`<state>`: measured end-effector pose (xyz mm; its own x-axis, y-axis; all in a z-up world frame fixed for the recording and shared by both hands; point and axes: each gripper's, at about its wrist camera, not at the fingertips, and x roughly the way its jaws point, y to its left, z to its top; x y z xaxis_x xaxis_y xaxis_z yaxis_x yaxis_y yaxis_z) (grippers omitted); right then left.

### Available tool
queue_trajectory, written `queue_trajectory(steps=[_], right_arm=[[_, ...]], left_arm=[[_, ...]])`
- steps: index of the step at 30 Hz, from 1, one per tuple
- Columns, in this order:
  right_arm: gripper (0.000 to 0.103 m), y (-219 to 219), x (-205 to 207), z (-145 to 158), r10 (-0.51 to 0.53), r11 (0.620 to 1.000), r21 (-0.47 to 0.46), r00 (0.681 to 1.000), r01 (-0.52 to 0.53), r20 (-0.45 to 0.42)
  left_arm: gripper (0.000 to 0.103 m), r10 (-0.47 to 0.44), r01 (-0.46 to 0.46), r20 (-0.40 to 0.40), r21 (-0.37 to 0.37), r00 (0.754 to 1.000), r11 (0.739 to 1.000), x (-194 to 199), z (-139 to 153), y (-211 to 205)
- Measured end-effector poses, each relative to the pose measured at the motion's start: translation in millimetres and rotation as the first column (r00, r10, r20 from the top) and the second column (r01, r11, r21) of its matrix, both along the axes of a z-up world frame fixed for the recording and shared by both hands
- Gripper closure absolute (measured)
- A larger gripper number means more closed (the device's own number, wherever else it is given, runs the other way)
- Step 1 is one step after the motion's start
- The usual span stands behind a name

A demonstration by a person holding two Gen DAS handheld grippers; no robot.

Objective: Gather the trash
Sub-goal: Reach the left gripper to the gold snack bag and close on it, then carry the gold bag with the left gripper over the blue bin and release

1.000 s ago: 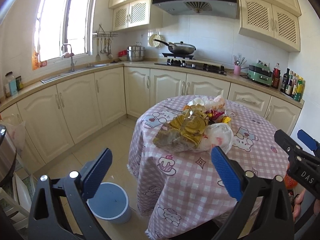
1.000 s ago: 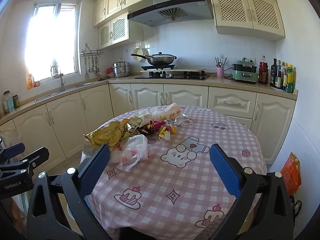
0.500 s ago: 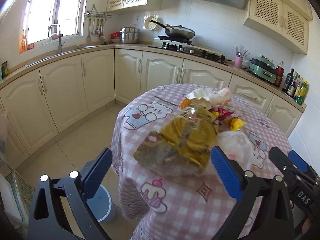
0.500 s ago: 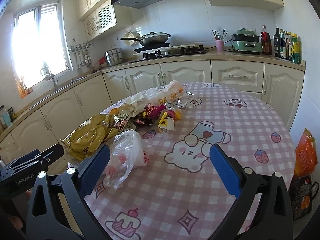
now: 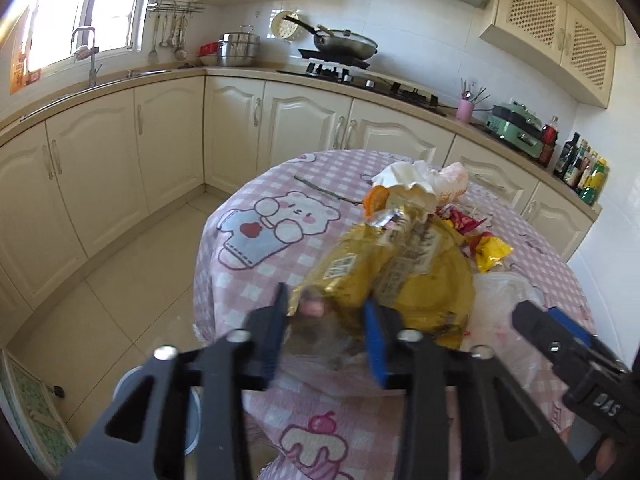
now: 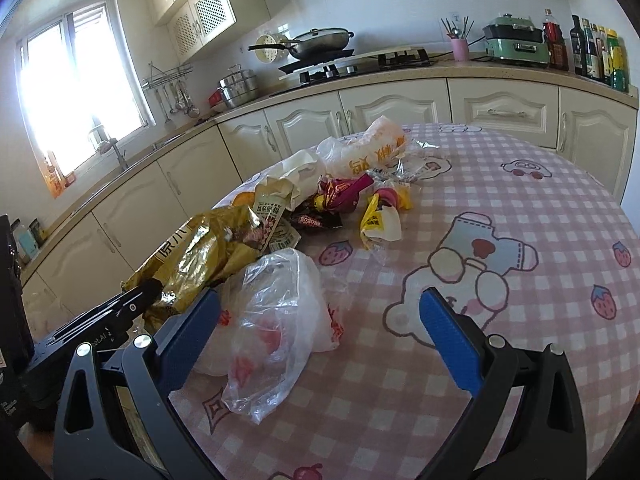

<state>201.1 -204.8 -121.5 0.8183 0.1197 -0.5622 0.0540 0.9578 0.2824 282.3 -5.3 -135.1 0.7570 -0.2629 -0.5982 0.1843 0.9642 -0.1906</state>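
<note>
We're barely started. L gripper (image 5: 326, 330) narrowed round near end of gold snack bag (image 5: 396, 276) at table (image 6: 520, 184) edge, grip unconfirmed. R gripper (image 6: 316, 324) wide, empty, by clear plastic bag (image 6: 276, 320). Remaining wrappers (image 6: 344, 200) untouched; bin (image 5: 192, 412) on floor below.

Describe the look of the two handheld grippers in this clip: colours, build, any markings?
Both match: the left gripper and right gripper have matte black frames with triangular cut-outs, silver round screw heads and blue ribbed finger pads. White lettering marks the bodies: "DAS" on the right one, seen from the left wrist view, and partly legible text on the left. No cables or sleeves visible.
</note>
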Motion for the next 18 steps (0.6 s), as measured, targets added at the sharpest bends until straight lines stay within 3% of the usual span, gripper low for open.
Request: queue_trajectory(steps=[3, 5, 10, 13, 18], right_arm=[[0.015, 4.6, 3.6, -2.8, 0.037, 0.999, 0.015, 0.999, -0.037, -0.020], [0.049, 6.8, 5.6, -4.3, 0.049, 0.999, 0.004, 0.998, -0.048, -0.031], [0.088, 13.1, -4.0, 3.2, 0.070, 0.997, -0.033, 0.998, -0.070, 0.004], [0.097, 18.3, -19.0, 18.1, 0.052, 0.996, -0.070, 0.997, -0.048, 0.064], [0.099, 30.9, -45.0, 47.3, 0.037, 0.991, -0.135, 0.981, -0.012, 0.189]], left_arm=[[0.080, -0.017, 0.017, 0.023, -0.024, 1.000, 1.000, -8.6, 2.4, -0.4], [0.082, -0.015, 0.016, 0.044, -0.044, 0.999, 0.999, -16.3, 6.2, 2.9], [0.085, -0.004, 0.013, 0.083, -0.103, 0.997, 0.995, -37.4, 18.0, 17.5], [0.085, 0.029, -0.015, 0.109, -0.129, 0.994, 0.992, -52.9, 26.8, 33.1], [0.085, 0.095, -0.072, 0.144, -0.162, 0.985, 0.984, -74.9, 39.4, 63.6]])
